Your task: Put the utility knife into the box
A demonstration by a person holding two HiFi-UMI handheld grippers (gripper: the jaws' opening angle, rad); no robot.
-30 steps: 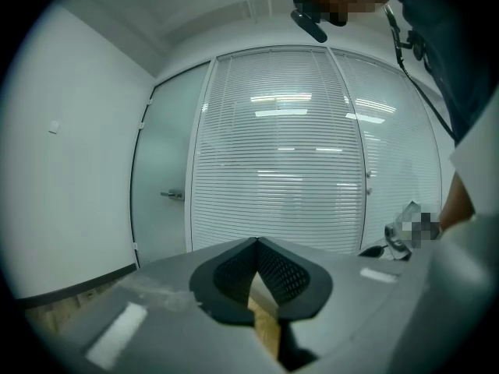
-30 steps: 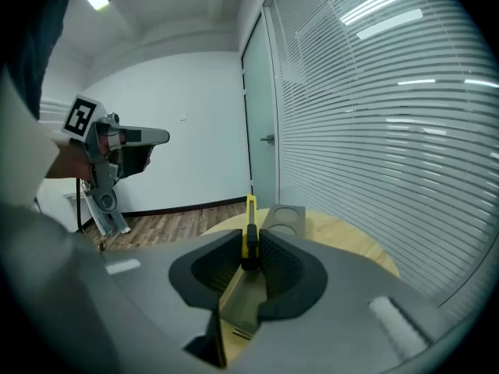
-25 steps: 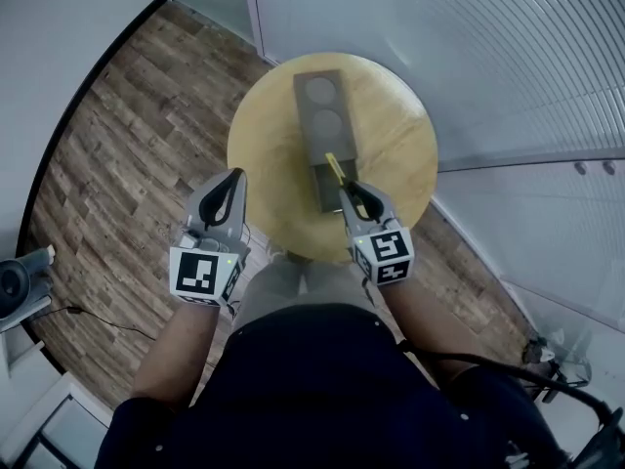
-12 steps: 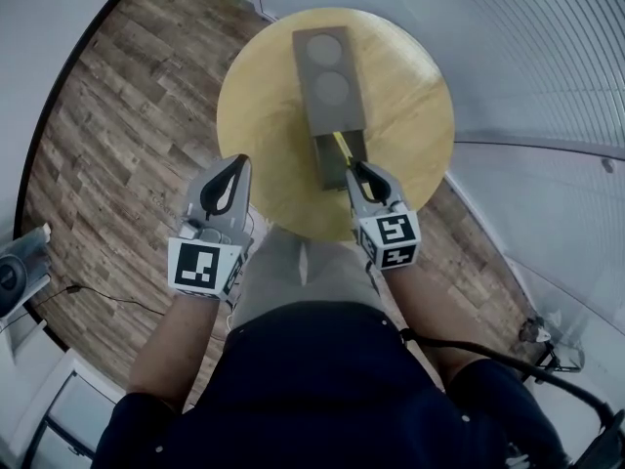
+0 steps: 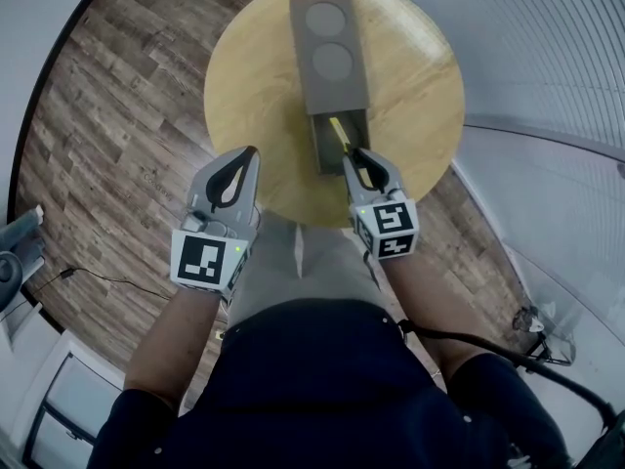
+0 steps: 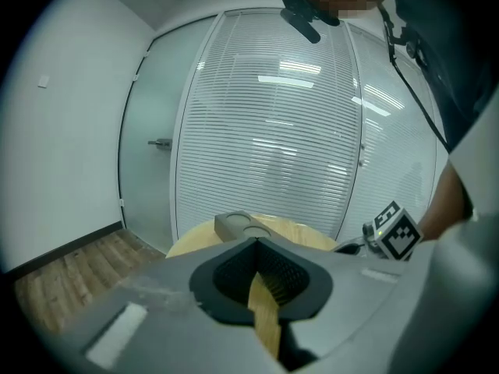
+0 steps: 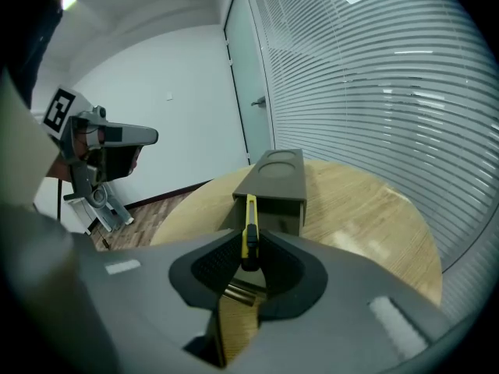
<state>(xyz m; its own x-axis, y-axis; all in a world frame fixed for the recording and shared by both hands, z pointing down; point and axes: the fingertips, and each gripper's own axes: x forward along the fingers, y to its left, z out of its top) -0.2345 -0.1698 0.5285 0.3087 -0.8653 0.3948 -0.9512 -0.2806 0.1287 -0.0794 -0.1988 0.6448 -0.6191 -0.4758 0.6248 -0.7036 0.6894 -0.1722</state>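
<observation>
While clamping knife (image 7: 249,223) (level), right gripper (image 5: 360,160) hovers.

Left gripper (image 5: 250,152): jaws together, empty.
Right gripper (image 5: 359,156): clamped on knife (image 7: 249,228), pointing forward.
Forearms (image 5: 174,345): both stretched forward.

bright, even indoor light. streaks of white glare cross the blinds (image 6: 300,68) at twelve o'clock; a pale sheen lies on the desk (image 7: 374,209) at three. fisheye bends all edges, both gripper views darken at the corners, and the nearest parts blur.
</observation>
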